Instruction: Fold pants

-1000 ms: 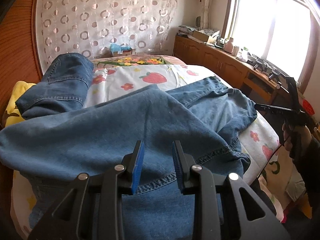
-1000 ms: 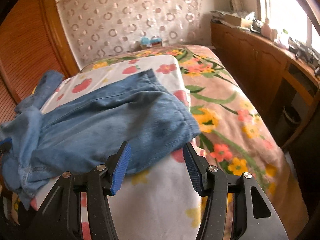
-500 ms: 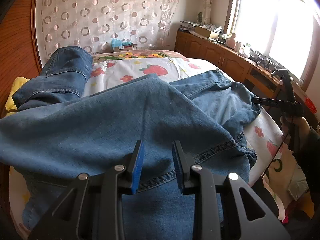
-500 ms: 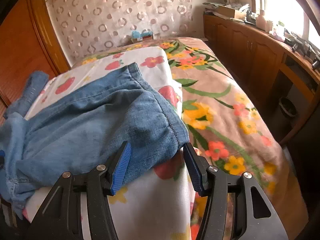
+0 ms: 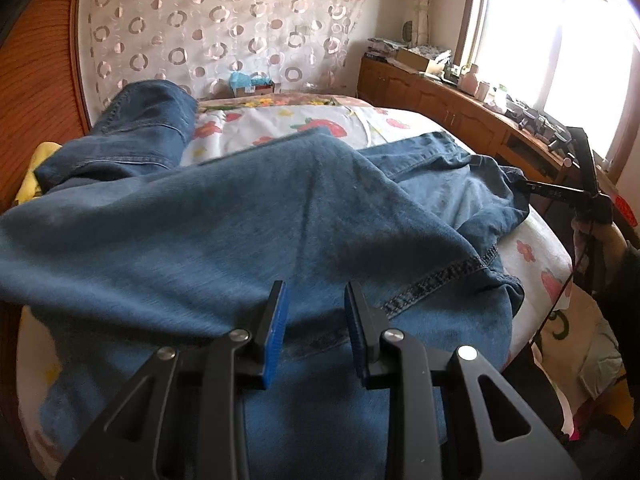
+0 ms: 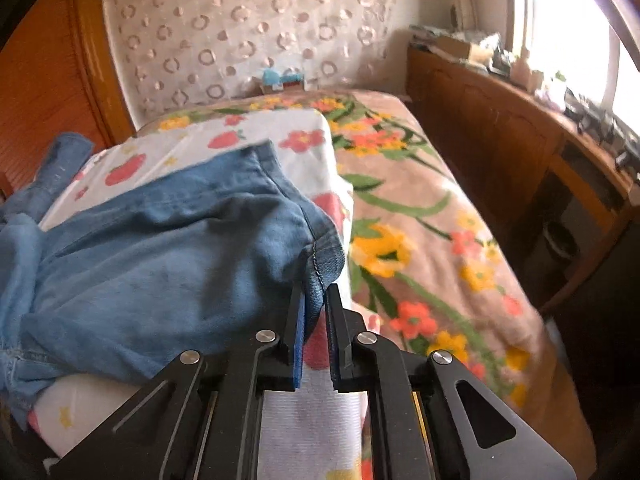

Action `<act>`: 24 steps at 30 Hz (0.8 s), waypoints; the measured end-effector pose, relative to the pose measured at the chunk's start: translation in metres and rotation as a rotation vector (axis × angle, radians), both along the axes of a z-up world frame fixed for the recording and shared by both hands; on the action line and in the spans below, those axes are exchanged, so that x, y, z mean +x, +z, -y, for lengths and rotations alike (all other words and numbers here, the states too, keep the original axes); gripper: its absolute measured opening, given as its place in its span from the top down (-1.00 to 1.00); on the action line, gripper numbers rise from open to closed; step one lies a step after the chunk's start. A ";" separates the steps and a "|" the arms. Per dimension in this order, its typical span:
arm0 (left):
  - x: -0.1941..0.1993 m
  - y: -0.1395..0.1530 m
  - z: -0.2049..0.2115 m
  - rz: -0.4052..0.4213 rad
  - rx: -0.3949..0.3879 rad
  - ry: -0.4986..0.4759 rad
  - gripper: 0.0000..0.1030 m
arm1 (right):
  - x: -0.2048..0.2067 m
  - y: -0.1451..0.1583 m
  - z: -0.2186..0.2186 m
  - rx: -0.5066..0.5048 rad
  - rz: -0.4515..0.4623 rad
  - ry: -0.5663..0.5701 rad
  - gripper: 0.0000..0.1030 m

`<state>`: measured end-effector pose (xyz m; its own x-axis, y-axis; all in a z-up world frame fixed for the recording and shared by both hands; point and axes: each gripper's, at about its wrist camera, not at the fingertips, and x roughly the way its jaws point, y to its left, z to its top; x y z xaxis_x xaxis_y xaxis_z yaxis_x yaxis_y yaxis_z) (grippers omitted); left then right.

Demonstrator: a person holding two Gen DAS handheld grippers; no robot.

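Note:
Blue denim pants [image 5: 240,220] lie spread over the bed, one leg running right and the other folded up at the far left [image 5: 148,120]. My left gripper [image 5: 314,320] sits at the waist end with the stitched waistband bunched between its narrow-set pads. In the right wrist view the same pants [image 6: 140,260] stretch off to the left. My right gripper [image 6: 316,312] is closing its jaws on the leg hem [image 6: 324,256], which is pinched between the blue pads. The right gripper [image 5: 536,188] also shows at the leg's end in the left wrist view, held by a hand [image 5: 600,236].
The bed carries a white strawberry-print sheet [image 5: 280,128] over a floral blanket [image 6: 420,220]. A wooden cabinet [image 6: 500,140] with clutter on top runs along the window side. A wood panel [image 5: 36,100] and something yellow [image 5: 40,160] are at the left.
The right gripper's jaws have gone from wide apart around the leg end to pinching the hem. The left gripper kept the same gap on the waistband and barely moved.

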<state>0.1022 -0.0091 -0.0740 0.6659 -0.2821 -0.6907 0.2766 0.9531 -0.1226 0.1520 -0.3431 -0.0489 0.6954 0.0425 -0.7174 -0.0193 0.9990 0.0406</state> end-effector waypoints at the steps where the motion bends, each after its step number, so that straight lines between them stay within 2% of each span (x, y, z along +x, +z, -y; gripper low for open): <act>1: -0.004 0.004 -0.005 0.008 -0.003 0.007 0.48 | -0.002 0.004 -0.001 -0.001 0.016 0.001 0.88; 8: -0.038 0.025 -0.059 0.065 0.000 0.090 0.48 | -0.015 0.048 -0.016 -0.010 0.150 0.015 0.89; 14: -0.061 0.025 -0.118 0.075 0.007 0.198 0.48 | -0.016 0.070 -0.046 -0.040 0.187 0.092 0.89; 19: -0.061 0.008 -0.142 0.031 0.013 0.259 0.46 | -0.017 0.072 -0.070 -0.035 0.191 0.144 0.89; 24: -0.056 -0.016 -0.151 -0.041 0.010 0.277 0.46 | -0.018 0.070 -0.091 -0.056 0.189 0.193 0.89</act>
<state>0.0464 0.1423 -0.0902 0.6880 -0.0859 -0.7206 0.0001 0.9930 -0.1183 0.1344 -0.2520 0.0216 0.8001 0.1509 -0.5806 -0.2112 0.9767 -0.0372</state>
